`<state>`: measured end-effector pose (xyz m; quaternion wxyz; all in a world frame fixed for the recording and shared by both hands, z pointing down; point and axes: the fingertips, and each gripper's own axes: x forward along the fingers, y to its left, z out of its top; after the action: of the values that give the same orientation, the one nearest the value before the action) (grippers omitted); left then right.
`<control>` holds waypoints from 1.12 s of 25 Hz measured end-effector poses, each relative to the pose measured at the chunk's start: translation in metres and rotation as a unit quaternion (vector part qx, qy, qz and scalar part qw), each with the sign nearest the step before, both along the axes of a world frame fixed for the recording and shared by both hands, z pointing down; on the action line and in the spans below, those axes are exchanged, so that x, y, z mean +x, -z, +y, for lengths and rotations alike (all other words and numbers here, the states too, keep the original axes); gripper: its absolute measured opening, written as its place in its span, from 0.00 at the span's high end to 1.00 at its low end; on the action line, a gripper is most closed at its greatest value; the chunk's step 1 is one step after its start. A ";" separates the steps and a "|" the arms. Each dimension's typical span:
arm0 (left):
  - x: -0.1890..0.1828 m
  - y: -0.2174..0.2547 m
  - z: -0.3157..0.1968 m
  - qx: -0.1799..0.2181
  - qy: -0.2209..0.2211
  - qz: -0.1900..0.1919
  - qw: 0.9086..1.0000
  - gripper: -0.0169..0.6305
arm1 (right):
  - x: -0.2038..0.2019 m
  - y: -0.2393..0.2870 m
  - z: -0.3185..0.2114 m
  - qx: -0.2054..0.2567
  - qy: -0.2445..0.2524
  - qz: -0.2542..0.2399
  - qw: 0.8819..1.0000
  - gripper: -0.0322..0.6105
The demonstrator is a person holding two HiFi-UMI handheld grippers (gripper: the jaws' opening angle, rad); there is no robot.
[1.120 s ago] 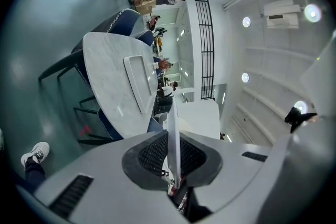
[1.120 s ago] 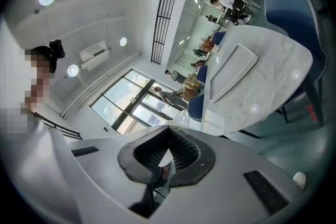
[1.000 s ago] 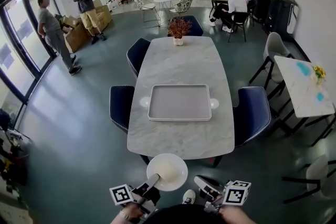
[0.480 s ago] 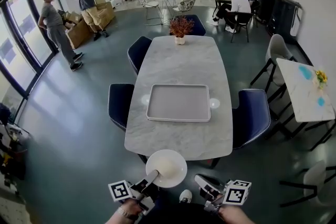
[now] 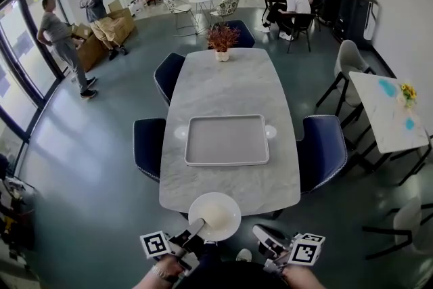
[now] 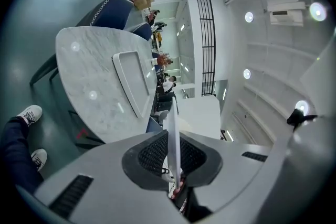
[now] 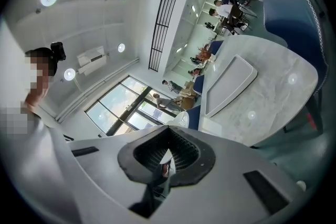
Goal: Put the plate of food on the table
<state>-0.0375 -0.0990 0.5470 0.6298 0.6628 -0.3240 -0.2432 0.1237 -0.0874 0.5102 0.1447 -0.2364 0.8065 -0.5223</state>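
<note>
A white plate (image 5: 214, 216) with a pale mound of food hangs level by the near end of the grey marble table (image 5: 230, 88). My left gripper (image 5: 195, 230) is shut on the plate's near-left rim. In the left gripper view the plate (image 6: 172, 128) shows edge-on, pinched between the dark pads of my left gripper (image 6: 174, 152). My right gripper (image 5: 261, 234) is held to the right of the plate, apart from it. Its jaws are shut with nothing in them, as the right gripper view of the gripper (image 7: 165, 158) shows.
A grey rectangular tray (image 5: 227, 139) lies in the middle of the table, and a plant in a white pot (image 5: 221, 42) stands at the far end. Dark blue chairs (image 5: 321, 151) flank both sides. Several people stand or sit far off. A white side table (image 5: 389, 112) stands at the right.
The table has drawn nearer in the head view. The plate and both grippers have moved forward together, and the plate's far rim now overlaps the table's near edge.
</note>
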 end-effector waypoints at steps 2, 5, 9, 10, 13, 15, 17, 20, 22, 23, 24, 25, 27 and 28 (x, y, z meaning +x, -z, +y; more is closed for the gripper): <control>-0.002 0.002 -0.014 0.001 -0.013 0.000 1.000 0.94 | -0.004 0.003 -0.007 -0.004 -0.013 -0.009 1.000 0.93; -0.004 0.003 -0.035 0.000 -0.030 0.000 1.000 0.94 | -0.005 0.003 -0.020 -0.001 -0.033 0.001 0.999 0.93; -0.008 0.000 -0.061 0.003 -0.050 -0.001 0.999 0.94 | -0.008 0.002 -0.033 -0.009 -0.058 -0.011 0.998 0.93; -0.008 0.000 -0.067 0.003 -0.055 0.000 0.998 0.94 | -0.008 0.002 -0.037 -0.008 -0.065 -0.010 0.998 0.93; -0.009 0.000 -0.083 0.000 -0.069 0.001 0.998 0.94 | -0.007 0.004 -0.046 -0.008 -0.083 -0.006 0.997 0.93; -0.011 -0.003 -0.094 -0.003 -0.077 0.000 0.997 0.94 | -0.007 0.004 -0.052 -0.008 -0.096 -0.004 0.995 0.93; -0.012 -0.006 -0.105 -0.004 -0.084 -0.001 0.996 0.94 | -0.007 0.004 -0.057 -0.008 -0.108 -0.003 0.994 0.93; -0.012 -0.008 -0.121 -0.003 -0.095 -0.001 0.995 0.94 | -0.005 0.004 -0.063 -0.009 -0.125 0.000 0.992 0.93; -0.014 -0.009 -0.131 -0.006 -0.099 0.002 0.995 0.94 | -0.005 0.004 -0.067 -0.011 -0.137 0.002 0.991 0.93; -0.016 -0.011 -0.137 -0.008 -0.100 0.003 0.995 0.94 | -0.005 0.004 -0.069 -0.011 -0.142 0.002 0.990 0.93; -0.018 -0.013 -0.142 -0.010 -0.101 0.002 0.995 0.94 | -0.006 0.004 -0.070 -0.011 -0.147 0.003 0.989 0.93; -0.020 -0.016 -0.148 -0.013 -0.102 0.002 0.995 0.94 | -0.006 0.004 -0.072 -0.011 -0.152 0.004 0.988 0.93; -0.023 -0.022 -0.160 -0.020 -0.103 0.002 0.994 0.94 | -0.005 0.004 -0.076 -0.012 -0.163 0.005 0.986 0.93; -0.024 -0.025 -0.166 -0.023 -0.103 0.002 0.994 0.94 | -0.004 0.004 -0.077 -0.013 -0.170 0.005 0.985 0.93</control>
<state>-0.0619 -0.2647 0.5724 0.6676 0.6773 -0.2579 -0.1706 0.1195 -0.1646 0.5060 0.2240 -0.3749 0.7482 -0.4994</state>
